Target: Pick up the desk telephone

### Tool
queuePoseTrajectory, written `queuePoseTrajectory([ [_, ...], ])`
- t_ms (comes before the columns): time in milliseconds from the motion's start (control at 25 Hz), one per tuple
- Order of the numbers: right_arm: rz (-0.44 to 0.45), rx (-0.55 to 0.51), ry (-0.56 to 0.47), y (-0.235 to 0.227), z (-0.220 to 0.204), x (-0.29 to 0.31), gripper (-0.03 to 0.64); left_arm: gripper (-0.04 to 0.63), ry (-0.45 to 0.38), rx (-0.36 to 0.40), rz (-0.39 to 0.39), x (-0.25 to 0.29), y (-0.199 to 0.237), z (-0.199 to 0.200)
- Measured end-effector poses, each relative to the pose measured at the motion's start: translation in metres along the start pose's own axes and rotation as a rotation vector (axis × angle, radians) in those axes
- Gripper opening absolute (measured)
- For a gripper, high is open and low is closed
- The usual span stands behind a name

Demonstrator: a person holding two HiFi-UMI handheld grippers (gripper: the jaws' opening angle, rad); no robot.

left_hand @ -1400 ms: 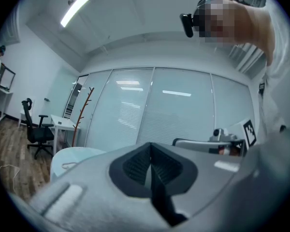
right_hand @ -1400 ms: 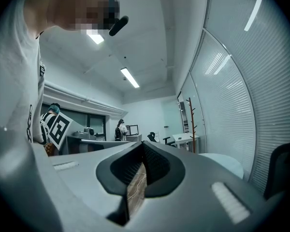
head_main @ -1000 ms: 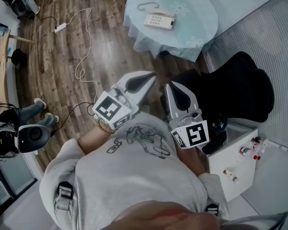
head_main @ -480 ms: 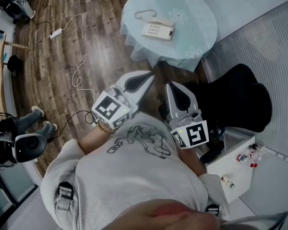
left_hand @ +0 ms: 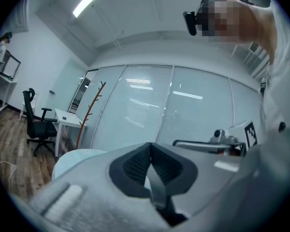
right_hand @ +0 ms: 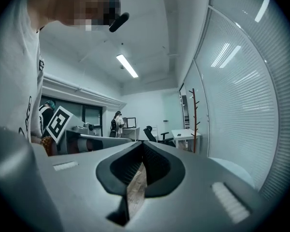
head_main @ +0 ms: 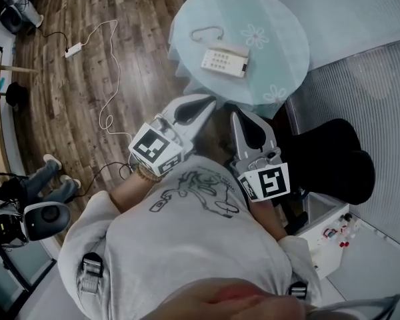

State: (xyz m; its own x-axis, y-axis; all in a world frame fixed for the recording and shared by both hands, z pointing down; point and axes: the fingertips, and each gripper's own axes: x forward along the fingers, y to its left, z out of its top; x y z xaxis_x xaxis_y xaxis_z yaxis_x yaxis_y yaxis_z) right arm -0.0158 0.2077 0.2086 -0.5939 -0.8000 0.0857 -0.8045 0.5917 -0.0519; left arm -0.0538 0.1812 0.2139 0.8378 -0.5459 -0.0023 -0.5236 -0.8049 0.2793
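Observation:
A cream desk telephone (head_main: 225, 60) with its handset on the cradle and a curly cord lies on a round table with a pale blue flowered cloth (head_main: 273, 39), seen in the head view ahead of me. My left gripper (head_main: 208, 101) and my right gripper (head_main: 238, 116) are held level side by side, short of the table's near edge. Both are shut with nothing between the jaws. In the left gripper view the shut left gripper (left_hand: 150, 148) points over the table's pale edge (left_hand: 75, 159). The right gripper (right_hand: 143, 146), also shut, faces the far office.
A black office chair (head_main: 330, 155) stands right of the grippers, a white side cabinet (head_main: 320, 235) behind it. White cables and a power strip (head_main: 72, 49) trail over the wooden floor on the left. A person's legs (head_main: 50, 179) are at the left edge. Glass walls with blinds (left_hand: 183, 110) lie beyond the table.
I have walked toward the round table: it and the telephone have slid nearer and lower in the head view. Both grippers stayed shut and side by side.

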Motion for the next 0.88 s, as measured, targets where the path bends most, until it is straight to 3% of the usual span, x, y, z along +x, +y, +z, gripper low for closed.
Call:
queuePoseTrajectory([
  [120, -0.002, -0.034, 0.02, -0.016, 0.001, 0.039, 0.005, 0.0, 0.009, -0.003, 0.002, 0.015, 0.037, 0.009],
  [400, -0.021, -0.005, 0.017, -0.067, 0.013, 0.112, 0.005, 0.0, 0.028, 0.0, -0.016, 0.062, 0.113, 0.03],
  [880, -0.076, 0.047, 0.047, -0.137, 0.0, 0.183, 0.005, 0.0, 0.088, -0.029, -0.057, 0.126, 0.191, 0.026],
])
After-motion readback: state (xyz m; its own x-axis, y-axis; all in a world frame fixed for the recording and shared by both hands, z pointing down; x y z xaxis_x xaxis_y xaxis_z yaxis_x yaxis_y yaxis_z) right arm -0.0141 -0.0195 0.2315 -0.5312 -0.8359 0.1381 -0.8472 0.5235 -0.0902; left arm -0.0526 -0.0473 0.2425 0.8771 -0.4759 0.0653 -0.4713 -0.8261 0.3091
